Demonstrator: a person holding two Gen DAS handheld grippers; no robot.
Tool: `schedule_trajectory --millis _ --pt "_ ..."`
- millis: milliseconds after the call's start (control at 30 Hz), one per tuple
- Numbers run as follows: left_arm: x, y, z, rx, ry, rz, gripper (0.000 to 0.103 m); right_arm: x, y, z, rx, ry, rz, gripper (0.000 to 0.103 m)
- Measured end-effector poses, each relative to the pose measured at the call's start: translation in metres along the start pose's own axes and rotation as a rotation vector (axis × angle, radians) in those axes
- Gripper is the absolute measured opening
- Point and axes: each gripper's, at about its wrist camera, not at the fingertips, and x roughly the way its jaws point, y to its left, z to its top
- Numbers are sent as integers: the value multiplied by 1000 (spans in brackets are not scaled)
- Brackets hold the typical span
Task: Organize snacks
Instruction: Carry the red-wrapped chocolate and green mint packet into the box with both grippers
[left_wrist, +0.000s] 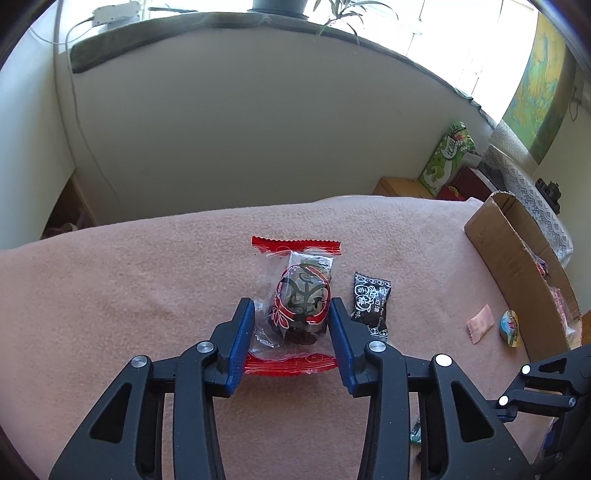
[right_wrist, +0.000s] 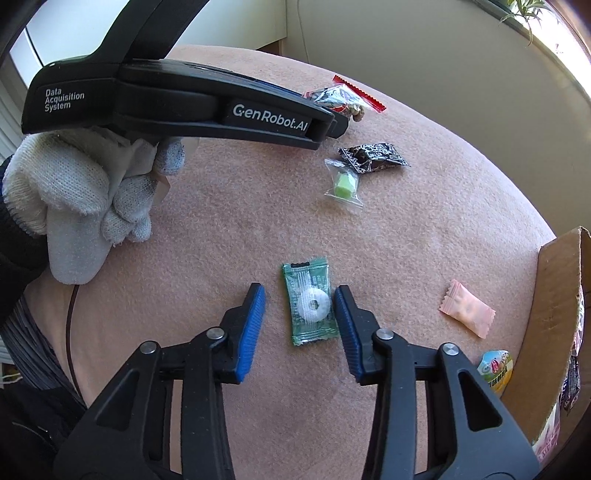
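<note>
A clear packet with red ends (left_wrist: 295, 299) lies on the pink blanket (left_wrist: 147, 277), a dark snack inside it. My left gripper (left_wrist: 291, 321) is shut on it, one blue pad against each side. From the right wrist view, that left gripper (right_wrist: 341, 127) reaches in from the upper left, held by a white-gloved hand (right_wrist: 81, 199). A green wrapped ring candy (right_wrist: 310, 304) lies flat between the pads of my right gripper (right_wrist: 300, 317). The right pad touches its edge and the left pad stands clear, so the jaws are open.
A black packet (left_wrist: 371, 304) lies just right of the red one, with a green cube candy (right_wrist: 343, 184) in clear wrap beside it. A pink candy (right_wrist: 467, 313) and a small jelly cup (right_wrist: 495, 369) lie near the cardboard box (right_wrist: 554, 332), which holds snacks.
</note>
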Motion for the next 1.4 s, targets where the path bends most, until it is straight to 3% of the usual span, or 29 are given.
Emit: schedule_trajectory --millis 33,733,1100,1400 --pt "-1 0 0 2 -3 3 37 -1 -2 -1 5 -1 3 24" --pt "-36 -3 -6 -5 -82 5 35 -23 -29 -24 97 -69 33 21" --pt "-63 -44 -13 51 -125 -60 35 -82 -55 -57 169 -178 26 21" --pt "-68 -103 -25 120 -109 -148 35 -135 -101 -89 286 -258 -47 21"
